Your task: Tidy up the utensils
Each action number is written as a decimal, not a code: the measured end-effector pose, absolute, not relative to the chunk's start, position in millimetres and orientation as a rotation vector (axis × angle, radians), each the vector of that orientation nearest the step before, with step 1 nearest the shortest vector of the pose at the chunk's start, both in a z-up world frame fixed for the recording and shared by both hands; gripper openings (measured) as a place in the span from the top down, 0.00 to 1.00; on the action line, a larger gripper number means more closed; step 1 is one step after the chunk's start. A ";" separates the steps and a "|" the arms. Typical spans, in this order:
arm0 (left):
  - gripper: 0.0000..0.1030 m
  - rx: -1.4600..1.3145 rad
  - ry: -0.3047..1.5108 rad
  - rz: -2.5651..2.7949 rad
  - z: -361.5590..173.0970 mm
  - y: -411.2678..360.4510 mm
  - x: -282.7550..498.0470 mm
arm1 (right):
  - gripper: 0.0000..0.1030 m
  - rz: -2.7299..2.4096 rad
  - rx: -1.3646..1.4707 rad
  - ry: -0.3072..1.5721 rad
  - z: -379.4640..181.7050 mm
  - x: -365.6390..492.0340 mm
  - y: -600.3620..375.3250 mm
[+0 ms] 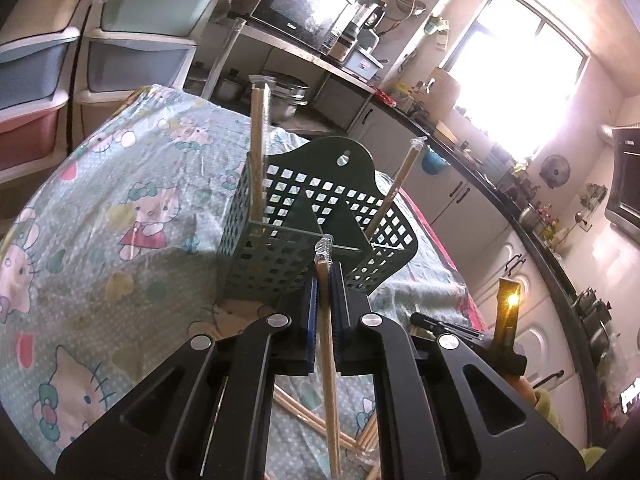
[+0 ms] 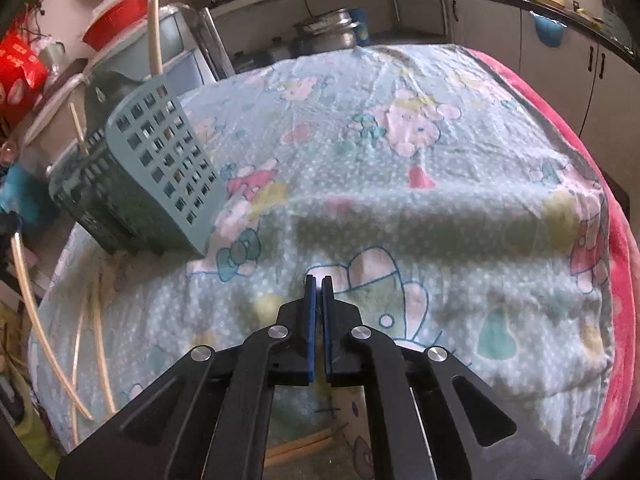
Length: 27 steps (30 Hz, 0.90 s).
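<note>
While the left wrist view looks across the cartoon-print tablecloth [image 1: 120, 200], the left gripper [image 1: 327, 268] sits at lower centre with its blue pads pinched on a wrapped pair of chopsticks [image 1: 329, 344], the wrapper's crimped end poking out just past the fingertips. Right behind that tip, at mid-frame, stands the green perforated utensil holder [image 1: 280, 216], divided into compartments. One wrapped pair [image 1: 258, 152] already stands in its left compartment, leaning slightly, and another [image 1: 394, 184] leans out of the right side. At the bottom of the frame more loose chopsticks [image 1: 312, 420] lie crossed on the cloth under the gripper, so the sorting looks, to my eye, partly done: two pairs in, one in hand, several still waiting.

Over in the right wrist view, the right gripper [image 2: 319, 280] sits at lower centre, its pads drawn nearly together with nothing between them, hovering over bare cloth [image 2: 400, 200]. The holder [image 2: 152, 168] appears at the left of the frame, tilted by the lens, with a chopstick pair [image 2: 154, 32] rising from it toward the upper left. Along the lower left edge, pale chopsticks [image 2: 96, 344] lie on the cloth, and one more [image 2: 296, 446] shows below the gripper body. I'd judge the held pair goes into the holder next, then the loose ones
</note>
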State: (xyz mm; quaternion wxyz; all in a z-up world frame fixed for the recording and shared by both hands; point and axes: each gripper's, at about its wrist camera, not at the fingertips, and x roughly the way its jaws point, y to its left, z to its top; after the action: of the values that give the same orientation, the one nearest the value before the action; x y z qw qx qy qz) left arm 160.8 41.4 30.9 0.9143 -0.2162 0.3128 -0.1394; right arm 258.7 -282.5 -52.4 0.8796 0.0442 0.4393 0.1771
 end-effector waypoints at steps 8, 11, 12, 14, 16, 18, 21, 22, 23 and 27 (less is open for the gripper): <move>0.97 -0.425 0.623 -0.315 44.5 31.7 165.4 | 0.98 0.463 0.111 0.852 -17.9 254.3 -285.2; 0.97 -0.418 0.614 -0.322 48.6 29.3 164.9 | 0.97 0.480 0.099 0.852 -10.3 255.0 -285.3; 0.97 -0.417 0.613 -0.324 49.7 28.5 164.8 | 0.97 0.477 0.097 0.849 -8.4 255.5 -286.0; 0.97 -0.415 0.609 -0.328 51.4 28.1 164.9 | 0.97 0.474 0.101 0.844 -5.0 256.8 -289.6; 0.97 -0.414 0.607 -0.335 53.4 26.7 165.2 | 0.97 0.469 0.100 0.832 -2.0 257.8 -291.1; 0.97 -0.413 0.603 -0.337 55.5 26.3 165.2 | 0.97 0.484 0.105 0.819 3.5 256.4 -291.8; 0.97 -0.410 0.591 -0.344 60.4 25.7 165.7 | 0.97 0.472 0.099 0.797 9.5 258.1 -292.8; 0.97 -0.409 0.588 -0.345 61.6 26.5 166.3 | 0.97 0.452 0.083 0.788 11.4 258.4 -292.6; 0.97 -0.407 0.583 -0.346 63.7 26.1 166.0 | 0.97 0.439 0.075 0.782 12.4 259.2 -292.5; 0.97 -0.394 0.560 -0.355 74.7 23.8 167.2 | 0.97 0.424 0.066 0.767 15.4 259.6 -293.6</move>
State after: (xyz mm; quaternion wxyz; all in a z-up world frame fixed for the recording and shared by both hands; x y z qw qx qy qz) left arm 167.2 23.8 74.7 0.9266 -0.1923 0.2730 -0.1732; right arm 259.6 -293.6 15.4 0.9050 0.0320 0.3712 0.2053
